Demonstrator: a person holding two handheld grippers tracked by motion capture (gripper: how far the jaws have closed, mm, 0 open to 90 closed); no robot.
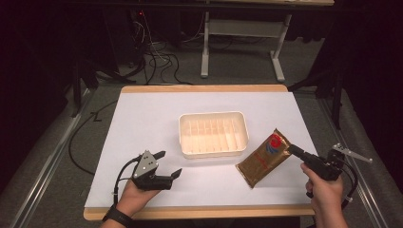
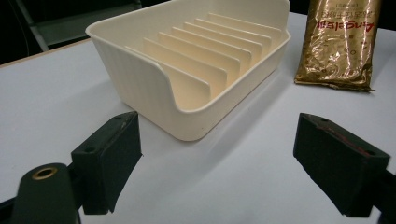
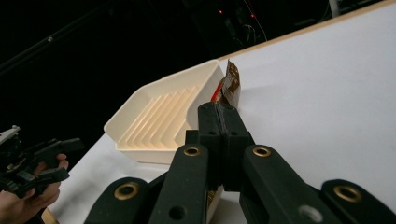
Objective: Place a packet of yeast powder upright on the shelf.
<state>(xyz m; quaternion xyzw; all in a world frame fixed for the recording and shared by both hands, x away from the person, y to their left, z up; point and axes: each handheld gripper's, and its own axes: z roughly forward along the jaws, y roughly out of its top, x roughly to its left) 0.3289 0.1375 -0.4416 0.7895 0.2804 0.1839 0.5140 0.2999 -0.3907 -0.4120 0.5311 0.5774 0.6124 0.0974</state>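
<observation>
A gold foil packet (image 1: 263, 159) with a red mark lies on the white mat, to the right of a cream tray (image 1: 214, 115) with upright dividers. My right gripper (image 1: 291, 149) is shut on the packet's right edge. In the right gripper view the packet (image 3: 229, 86) stands edge-on beyond the closed jaws (image 3: 219, 109), with the tray (image 3: 154, 100) behind it. My left gripper (image 1: 170, 163) is open at the front left with nothing in it. In the left gripper view, the tray (image 2: 140, 79) and packet (image 2: 338, 42) lie beyond its spread jaws (image 2: 217, 158).
The white mat (image 1: 152, 118) covers a wooden table with its front edge (image 1: 199, 212) near the hands. Beyond the table's far edge are a white desk frame (image 1: 205, 52) and cables (image 1: 157, 57) on the floor. The left hand and gripper (image 3: 42, 163) appear far off.
</observation>
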